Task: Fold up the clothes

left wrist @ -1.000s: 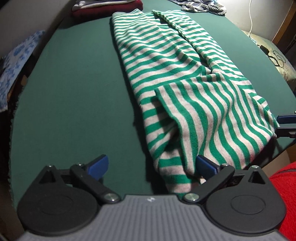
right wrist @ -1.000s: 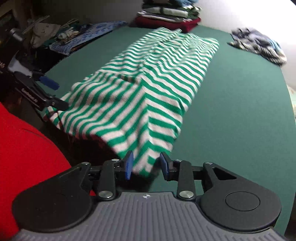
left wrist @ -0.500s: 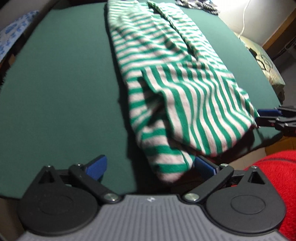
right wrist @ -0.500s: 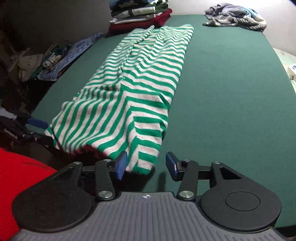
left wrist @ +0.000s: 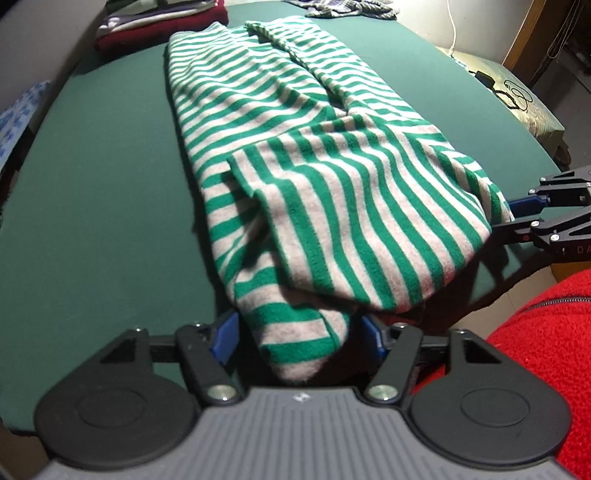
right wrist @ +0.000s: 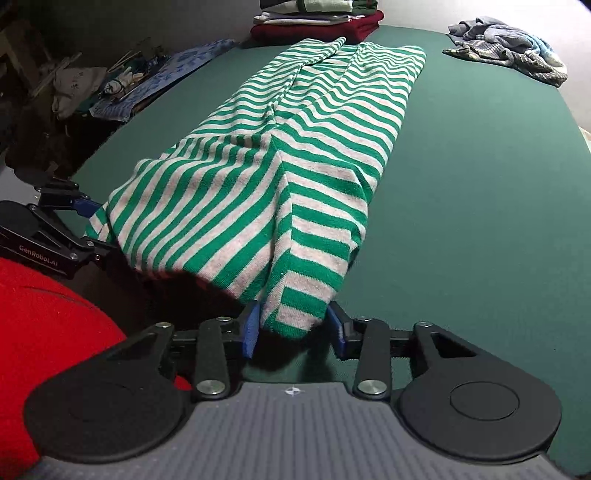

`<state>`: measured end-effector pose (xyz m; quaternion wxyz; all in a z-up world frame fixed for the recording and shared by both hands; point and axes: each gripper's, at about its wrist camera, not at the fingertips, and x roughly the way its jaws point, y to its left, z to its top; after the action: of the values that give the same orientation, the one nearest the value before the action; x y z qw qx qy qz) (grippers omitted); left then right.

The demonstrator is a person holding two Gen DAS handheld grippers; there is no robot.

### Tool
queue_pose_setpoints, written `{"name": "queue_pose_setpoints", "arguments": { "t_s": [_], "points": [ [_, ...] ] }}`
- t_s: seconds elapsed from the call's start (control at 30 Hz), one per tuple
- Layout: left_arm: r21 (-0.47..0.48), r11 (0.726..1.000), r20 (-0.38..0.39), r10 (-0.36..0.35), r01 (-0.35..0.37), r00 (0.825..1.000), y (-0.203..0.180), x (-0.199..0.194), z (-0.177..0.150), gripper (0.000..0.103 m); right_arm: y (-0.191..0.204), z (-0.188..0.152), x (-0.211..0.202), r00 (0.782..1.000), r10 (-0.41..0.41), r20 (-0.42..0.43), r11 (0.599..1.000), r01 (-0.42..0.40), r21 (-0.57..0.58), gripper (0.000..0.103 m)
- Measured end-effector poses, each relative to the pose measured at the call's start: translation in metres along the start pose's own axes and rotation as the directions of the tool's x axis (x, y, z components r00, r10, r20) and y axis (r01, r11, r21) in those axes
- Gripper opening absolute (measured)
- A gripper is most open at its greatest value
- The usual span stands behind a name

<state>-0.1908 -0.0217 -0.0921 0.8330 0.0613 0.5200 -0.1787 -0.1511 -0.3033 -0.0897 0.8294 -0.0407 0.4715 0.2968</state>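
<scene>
- The left gripper [left wrist: 300, 334] has its blue-padded jaws closing around the near hem corner of the green-and-grey striped knit garment [left wrist: 295, 155]; the cloth hangs between the pads, and a gap shows on each side of it.
- The right gripper [right wrist: 293, 330] has its jaws closing too, around the other near corner of the same garment [right wrist: 295, 155]; the fabric fills most of the gap, but whether the pads press on it I cannot tell.
- Both grippers point steeply down at the near edge of the counter, each showing at the side of the other's view.
- The striped garment lies lengthwise down the middle of the dark green felt-covered counter [left wrist: 92, 184], its near end folded over itself and drooping off the near edge.
- At the far edge sits a stack of folded clothes on a dark red piece [right wrist: 317, 22]; towards the far right corner lies a crumpled heap of blue-grey clothing [right wrist: 509, 51].
- A red fleece sleeve [left wrist: 543, 350] shows beside the near edge.
- Off the left edge, a cluttered dark area holds a blue patterned cloth [right wrist: 166, 74].
</scene>
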Motion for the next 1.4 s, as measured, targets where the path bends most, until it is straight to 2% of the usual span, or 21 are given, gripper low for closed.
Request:
{"name": "queue_pose_setpoints", "arguments": {
  "t_s": [0.03,0.2,0.4,0.7,1.03,1.2,1.4],
  "points": [
    [0.002,1.000,0.004,-0.002,0.002,1.000,0.000,0.000,0.000,0.058,0.002,0.000,0.000,1.000,0.003,0.001,1.000,-0.003,-0.007,0.028],
    [0.010,1.000,0.031,-0.018,0.018,0.999,-0.001,-0.007,-0.002,0.033,0.006,-0.001,0.001,1.000,0.018,-0.001,1.000,-0.018,-0.025,0.021],
    [-0.045,0.998,0.055,-0.036,0.039,0.998,0.007,-0.019,0.005,0.019,0.000,0.003,-0.011,0.997,0.057,0.043,0.998,-0.059,0.032,0.018],
    [-0.151,0.983,0.189,-0.079,0.109,0.979,0.026,-0.055,0.030,0.018,-0.007,0.030,-0.034,0.988,0.086,0.131,0.994,-0.093,0.052,0.017],
    [-0.193,0.974,0.291,-0.062,0.122,0.955,0.053,-0.064,0.083,0.018,-0.031,0.082,-0.041,0.962,0.112,0.249,0.980,-0.148,0.133,0.017],
    [-0.221,0.969,0.285,-0.044,0.110,0.958,0.069,-0.048,0.113,0.018,-0.049,0.111,-0.030,0.951,0.106,0.290,0.969,-0.164,0.184,0.017],
    [-0.296,0.947,0.244,-0.052,0.126,0.968,0.097,-0.013,0.152,0.018,-0.066,0.142,0.000,0.961,0.074,0.268,0.964,-0.137,0.226,0.017]
  ]
}}
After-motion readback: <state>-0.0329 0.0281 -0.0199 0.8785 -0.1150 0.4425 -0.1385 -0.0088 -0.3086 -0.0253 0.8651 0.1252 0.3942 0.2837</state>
